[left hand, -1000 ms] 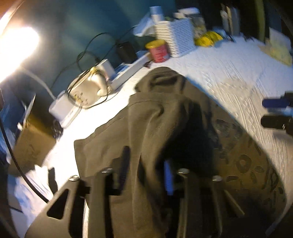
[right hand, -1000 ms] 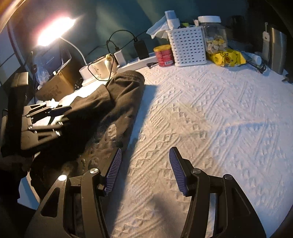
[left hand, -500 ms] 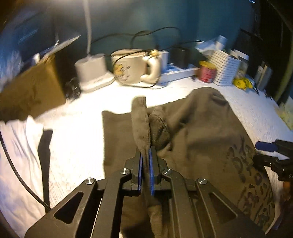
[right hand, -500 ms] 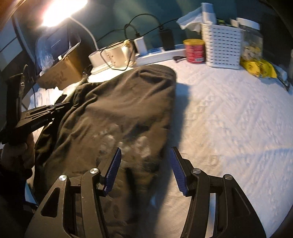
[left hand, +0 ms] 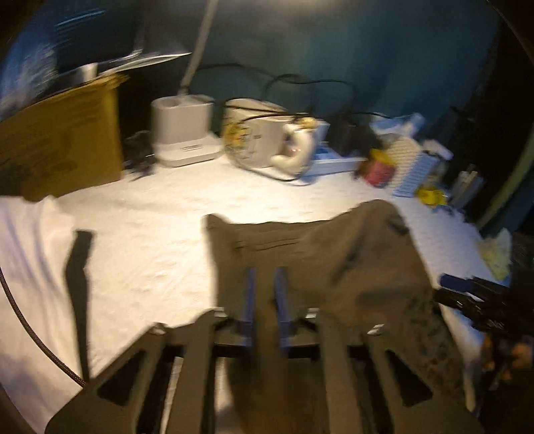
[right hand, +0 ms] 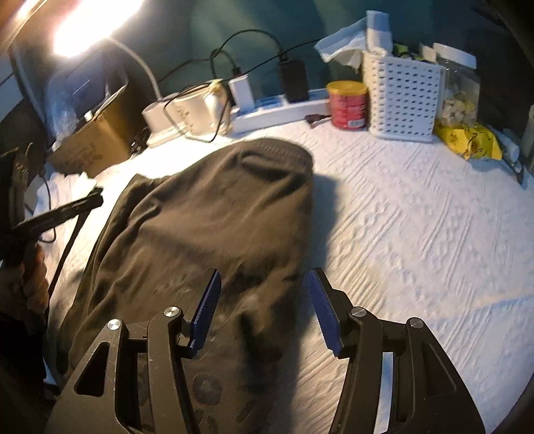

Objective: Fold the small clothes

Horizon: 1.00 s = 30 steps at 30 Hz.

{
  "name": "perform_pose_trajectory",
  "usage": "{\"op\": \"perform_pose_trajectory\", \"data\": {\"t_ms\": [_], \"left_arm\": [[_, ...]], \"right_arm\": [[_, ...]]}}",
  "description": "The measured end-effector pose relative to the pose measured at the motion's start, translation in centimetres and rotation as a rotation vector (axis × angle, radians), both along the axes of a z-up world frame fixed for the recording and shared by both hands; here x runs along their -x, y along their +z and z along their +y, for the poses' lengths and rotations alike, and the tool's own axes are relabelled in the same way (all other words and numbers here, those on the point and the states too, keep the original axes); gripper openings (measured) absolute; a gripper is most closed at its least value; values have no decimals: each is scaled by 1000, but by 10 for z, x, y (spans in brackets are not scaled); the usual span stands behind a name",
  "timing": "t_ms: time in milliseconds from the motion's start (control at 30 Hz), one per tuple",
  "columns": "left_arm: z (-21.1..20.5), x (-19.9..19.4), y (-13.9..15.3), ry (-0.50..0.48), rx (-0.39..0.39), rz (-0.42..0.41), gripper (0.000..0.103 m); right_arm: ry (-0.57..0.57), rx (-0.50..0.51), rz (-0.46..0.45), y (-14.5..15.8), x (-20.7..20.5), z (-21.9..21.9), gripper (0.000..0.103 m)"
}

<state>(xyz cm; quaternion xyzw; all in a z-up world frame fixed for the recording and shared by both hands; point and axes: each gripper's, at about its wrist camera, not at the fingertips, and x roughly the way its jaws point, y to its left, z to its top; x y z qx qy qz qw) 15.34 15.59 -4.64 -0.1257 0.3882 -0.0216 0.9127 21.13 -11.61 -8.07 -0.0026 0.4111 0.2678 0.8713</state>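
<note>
White quilted cloth point(right hand: 417, 233) covers the counter, lit warm by a lamp point(right hand: 90, 23) at the upper left and backed by a dark teal wall point(left hand: 383, 50).

On the left hand-held gripper point(left hand: 266, 300), the blue pads stand a narrow way apart and are opening, with a strip of the dark shirt point(right hand: 217, 220) lying between them; blur hides whether they press it, and it looks let go. My reading is that this edge is being dropped where the fold should lie. The right hand-held gripper point(right hand: 263, 313) holds its jaws wide apart above the shirt's near right edge, gripping nothing, likely poised to take that edge next.

The shirt lies spread on the counter's near left part, humped in the middle, its ribbed collar toward the back and a pale print at the near end. From the right wrist view the left hand-held gripper point(right hand: 80, 203) shows side-on past the shirt's left edge, a hand point(right hand: 33, 280) below it.

Along the back edge stand a cardboard box point(right hand: 90, 147), a white mug point(left hand: 267, 140) tangled in black cables, a power strip point(right hand: 277, 110), a red can point(right hand: 348, 105), a white basket point(right hand: 402, 96) with tissues, a clear jar point(right hand: 459, 86) and a yellow packet point(right hand: 467, 140). These are well apart from the shirt, leaving open quilting to its right for folding.
</note>
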Motion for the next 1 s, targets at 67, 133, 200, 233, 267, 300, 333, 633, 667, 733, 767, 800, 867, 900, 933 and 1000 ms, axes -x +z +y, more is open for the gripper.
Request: {"op": "perform_pose_trajectory", "data": {"t_ms": [67,133,200,233,267,300,333,633,667,733,767,800,867,900,933,1000], "left_arm": [[-12,-7,0,-37,-5,-14,58],[-21,-14,-2,-59,-38,-14,62],[-31,-22,-7,-96,-86,-16,62],[-36,-26,-11,-111,-112,-16,62],[-37,-30,-14,-116,-130,-9,60],[-38,-34,-19,-121,-145,4,49],[-38,-37,-23,-125,-148,19,39],[-28,-33,-26,-124,-129,-5,3],[-26,-32,-24,-120,-120,-15,3],[-22,-32,-21,-114,-101,-29,3],[-19,-31,-18,-112,-87,-37,3],[-18,-31,-17,-109,-80,-43,3],[-14,-28,-13,-105,-68,-62,3],[-13,-28,-11,-104,-65,-66,3],[-11,-27,-8,-101,-56,-72,3],[-7,-25,-3,-90,-38,-85,3]], "right_arm": [[-11,-9,-6,4,-7,-4,58],[-26,-21,-15,8,-15,-7,58],[-36,-40,-26,11,-24,-10,58],[-39,-57,-33,13,-29,-11,58],[-40,-67,-38,14,-33,-12,58],[-44,-80,-40,14,-40,-12,58],[-47,-89,-40,15,-44,-11,58],[-66,-167,-5,4,-93,-1,50],[-67,-167,5,1,-97,0,46],[-83,-164,47,-10,-109,3,46],[-77,-168,65,-14,-113,4,45],[-69,-177,85,-18,-117,6,40],[-52,-196,101,-21,-121,12,28],[-47,-194,89,-19,-121,15,27],[-40,-199,80,-17,-121,17,23],[-25,-222,44,-8,-121,21,17]]}}
